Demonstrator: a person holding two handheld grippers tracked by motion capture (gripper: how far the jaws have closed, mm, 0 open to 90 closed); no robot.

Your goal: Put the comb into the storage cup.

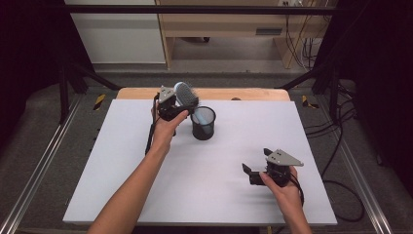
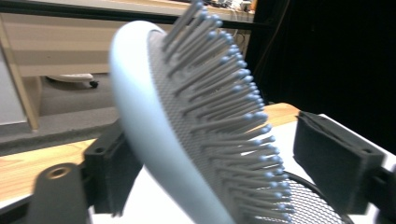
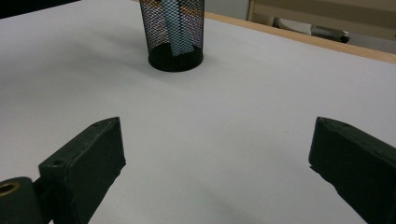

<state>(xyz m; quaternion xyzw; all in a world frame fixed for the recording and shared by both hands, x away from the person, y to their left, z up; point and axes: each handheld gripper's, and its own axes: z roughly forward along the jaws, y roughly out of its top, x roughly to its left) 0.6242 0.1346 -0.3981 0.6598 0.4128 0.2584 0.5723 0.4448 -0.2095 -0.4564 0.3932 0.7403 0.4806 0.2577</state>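
Hairbrush (image 2: 187,135) looks light and stiff: smooth plastic back, prob. slippery, bristles springy, so best gripped across the paddle edges or the handle, not the bristles. It stands handle-down in the black mesh cup (image 1: 203,123) at the table's (image 1: 146,195) far side, head sticking up between the left gripper's (image 1: 181,105) jaws. Those jaws look parted, pads seemingly off the brush, though the view's blurry. Right gripper (image 1: 256,164) rests wide open, nothing in it, well apart from the cup.

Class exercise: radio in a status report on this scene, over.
Left gripper open around hairbrush, handle in mesh cup. Right gripper open, idle. Nothing in the way.
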